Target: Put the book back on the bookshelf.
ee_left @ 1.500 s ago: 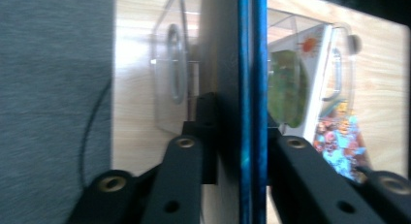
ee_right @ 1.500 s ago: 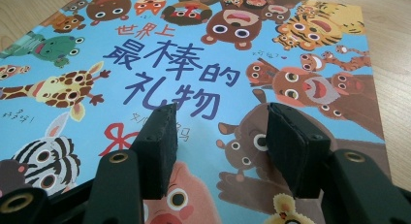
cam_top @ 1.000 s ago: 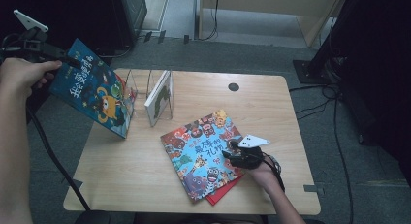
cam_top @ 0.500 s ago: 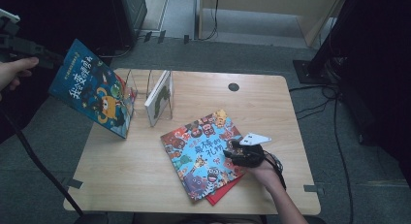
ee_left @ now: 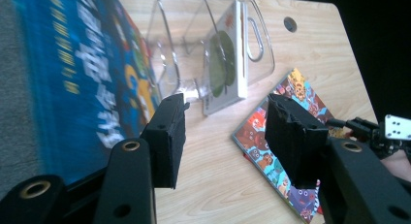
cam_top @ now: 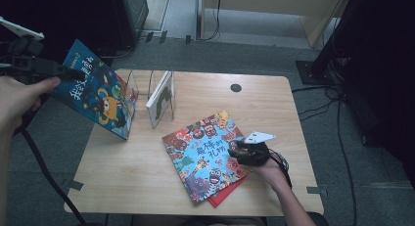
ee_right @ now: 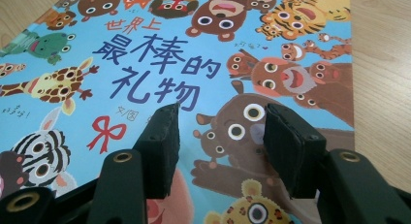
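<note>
Swung back in at far left since half a second ago: left gripper (cam_top: 46,69), jaws apart, beside blue book (cam_top: 95,96) leaning off the table edge (cam_top: 293,118). Centre-left: clear rack (cam_top: 161,96) holding one book. Lower right: right gripper (cam_top: 239,150), jaws apart, over animal-cover book (cam_top: 203,155) lying flat.

The left hand (cam_top: 17,101) is holding the left gripper (cam_top: 63,73) raised at the far left, its jaws spread wide (nothing between them). The right hand (cam_top: 269,166) is keeping the right gripper (cam_top: 234,148) low, jaws likewise standing apart.
</note>
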The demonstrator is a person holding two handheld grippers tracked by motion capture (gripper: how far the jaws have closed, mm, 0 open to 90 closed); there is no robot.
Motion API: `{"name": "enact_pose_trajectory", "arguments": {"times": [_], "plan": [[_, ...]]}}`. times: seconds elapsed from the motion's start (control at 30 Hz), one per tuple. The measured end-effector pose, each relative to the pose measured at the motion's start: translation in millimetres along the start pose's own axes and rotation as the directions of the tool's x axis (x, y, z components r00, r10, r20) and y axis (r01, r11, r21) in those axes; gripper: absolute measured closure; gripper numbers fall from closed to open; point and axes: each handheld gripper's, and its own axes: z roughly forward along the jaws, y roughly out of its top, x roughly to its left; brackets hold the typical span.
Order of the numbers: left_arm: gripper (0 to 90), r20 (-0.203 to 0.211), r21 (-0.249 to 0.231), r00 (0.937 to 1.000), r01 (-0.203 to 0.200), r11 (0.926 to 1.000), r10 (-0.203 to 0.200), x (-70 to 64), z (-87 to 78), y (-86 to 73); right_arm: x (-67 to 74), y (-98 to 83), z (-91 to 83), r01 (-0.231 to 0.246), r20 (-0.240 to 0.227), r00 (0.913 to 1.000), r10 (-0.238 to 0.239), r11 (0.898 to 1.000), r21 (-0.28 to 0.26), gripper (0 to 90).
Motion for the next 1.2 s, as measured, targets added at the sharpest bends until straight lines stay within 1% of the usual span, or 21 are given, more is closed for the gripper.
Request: {"name": "enact_pose_trajectory", "arguments": {"times": [0.13,0.17,0.2,0.23,0.3,0.33,0.53,0.6,0.67,0.7,0.77,0.8,0.87,0.9,0.97,1.03,1.07,1.1,1.13,1.17,1.2], "plan": [[49.7,0.024,0.004,0.9995,-0.021,0.9998,0.021,-10.3,15.3,-12.1,-3.5,1.4,-1.7,-0.019,0.000,0.9998,0.019,1.000,0.003,46.3],[49.4,0.033,0.002,0.9984,-0.046,0.9990,0.046,-14.5,20.6,-16.2,-4.1,1.5,-1.8,-0.023,-0.001,0.9997,0.023,1.000,0.004,46.3],[49.3,0.034,0.011,0.9976,-0.061,0.9981,0.060,-17.3,24.0,-18.6,-4.3,1.6,-2.1,-0.028,0.001,0.9996,0.028,1.000,0.001,46.3],[49.3,0.024,0.022,0.9969,-0.075,0.9970,0.074,-22.1,30.0,-23.0,-4.4,1.6,-2.1,-0.028,0.000,0.9996,0.028,1.000,0.000,46.3],[49.3,0.041,0.024,0.9950,-0.093,0.9954,0.092,-26.9,37.7,-29.3,-3.7,1.5,-1.4,-0.020,-0.006,0.9998,0.020,1.000,0.005,47.2],[49.3,0.045,0.026,0.9945,-0.095,0.9951,0.094,-29.3,42.9,-32.6,-3.7,1.5,-1.4,-0.020,-0.006,0.9998,0.020,1.000,0.005,47.2],[49.3,0.036,0.027,0.9908,-0.131,0.9910,0.130,-37.4,74.1,-51.2,-1.7,0.7,-0.3,-0.021,-0.011,0.9997,0.021,1.000,0.020,47.2],[49.3,0.040,0.043,0.9902,-0.135,0.9899,0.134,-38.4,85.8,-55.9,-1.9,0.4,-0.6,-0.023,-0.014,0.9996,0.023,1.000,0.020,47.2],[49.2,0.047,0.041,0.9880,-0.149,0.9880,0.147,-40.7,98.5,-61.7,-1.8,0.3,-0.8,-0.021,-0.012,0.9997,0.021,1.000,0.021,47.2],[49.1,0.059,0.038,0.9870,-0.152,0.9877,0.150,-41.6,102.9,-63.8,-1.6,0.1,-0.9,-0.017,-0.010,0.9998,0.017,1.000,0.020,46.7],[49.1,0.081,0.025,0.9842,-0.160,0.9869,0.157,-44.0,115.2,-69.9,-1.4,-0.1,-1.0,-0.016,-0.010,0.9998,0.016,1.000,0.020,46.3],[48.7,0.090,0.027,0.9827,-0.165,0.9860,0.162,-45.6,122.1,-72.7,-0.8,-0.7,-1.6,-0.020,-0.004,0.9998,0.020,1.000,0.020,46.2],[48.6,0.093,0.030,0.9786,-0.187,0.9818,0.184,-50.6,139.8,-79.2,-0.3,-2.1,-2.2,-0.018,0.000,0.9998,0.019,1.000,0.013,45.8],[49.3,0.102,0.029,0.9766,-0.193,0.9808,0.189,-52.3,146.8,-81.7,0.2,-3.0,-2.9,-0.020,0.000,0.9998,0.020,1.000,0.010,45.8],[49.2,0.123,0.037,0.9741,-0.196,0.9800,0.190,-55.0,158.9,-85.7,0.6,-4.4,-3.8,-0.024,0.003,0.9997,0.024,1.000,0.006,45.8],[48.9,0.133,0.053,0.9712,-0.206,0.9771,0.198,-58.7,171.1,-89.5,1.0,-5.5,-4.8,-0.024,0.001,0.9997,0.024,1.000,0.003,45.8],[49.1,0.142,0.057,0.9677,-0.218,0.9743,0.208,-60.7,177.7,-91.5,1.3,-6.1,-5.7,-0.027,0.003,0.9996,0.027,1.000,0.006,45.8],[48.8,0.163,0.066,0.9628,-0.229,0.9713,0.216,-62.1,183.9,-92.8,1.4,-7.7,-7.2,-0.028,0.004,0.9996,0.028,1.000,0.002,45.8],[48.8,0.178,0.065,0.9592,-0.234,0.9700,0.220,-63.2,188.4,-93.9,1.4,-7.7,-7.2,-0.028,0.004,0.9996,0.028,1.000,0.002,45.8],[48.9,0.186,0.056,0.9535,-0.251,0.9662,0.237,-65.4,195.5,-95.8,1.6,-9.3,-9.0,-0.032,0.008,0.9994,0.032,0.999,0.002,45.7],[48.9,0.183,0.059,0.9512,-0.263,0.9630,0.248,-67.3,200.6,-97.0,1.6,-9.3,-9.0,-0.032,0.008,0.9994,0.032,0.999,0.002,45.7]]}}
